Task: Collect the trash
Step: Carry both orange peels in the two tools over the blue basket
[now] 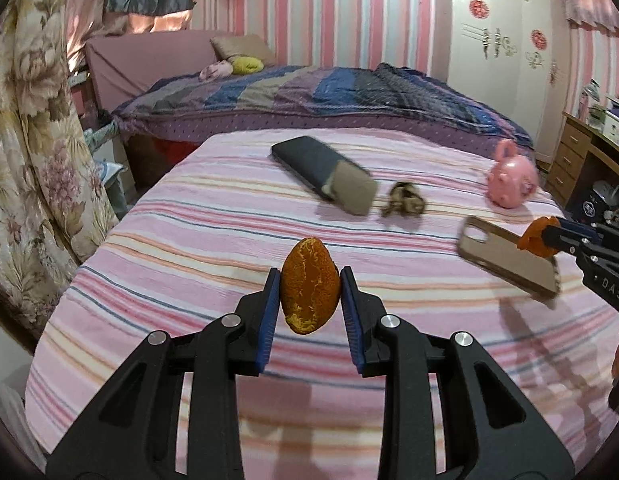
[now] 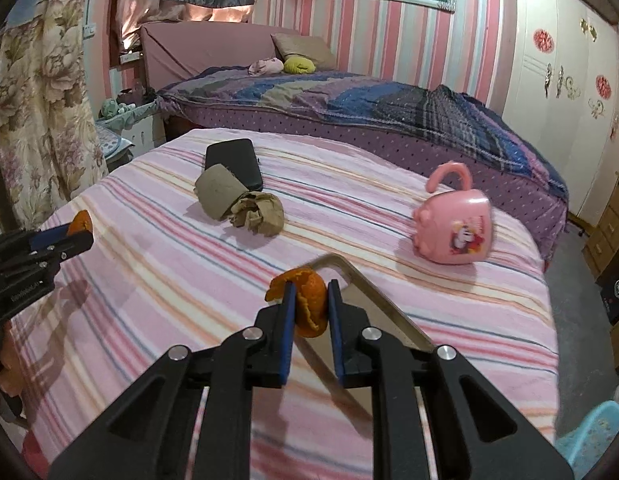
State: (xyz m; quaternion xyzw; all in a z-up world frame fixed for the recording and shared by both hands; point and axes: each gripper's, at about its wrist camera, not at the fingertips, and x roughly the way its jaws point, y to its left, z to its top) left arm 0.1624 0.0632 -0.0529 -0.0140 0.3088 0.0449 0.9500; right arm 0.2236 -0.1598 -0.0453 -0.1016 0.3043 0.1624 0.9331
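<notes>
Orange peel [image 1: 309, 286] is pinched in left gripper [image 1: 309, 300], a second peel piece [image 2: 309, 304] clamped in right gripper [image 2: 311, 308]; both are held above striped cloth [image 1: 169, 240], likely for binning.

We see our left gripper [image 1: 310, 292] as a matte black plastic frame: two broad arms with long triangular cut-outs, jointed by four round silver screw heads. Its fingers [image 1: 269, 312] carry ribbed blue pads on their inner faces. Our right gripper [image 2: 312, 312] is built the same, black with silver pivots and blue-lined fingers [image 2: 287, 320]. Seen from the left wrist, its side bears small screws and white letters reading "DAS".
</notes>
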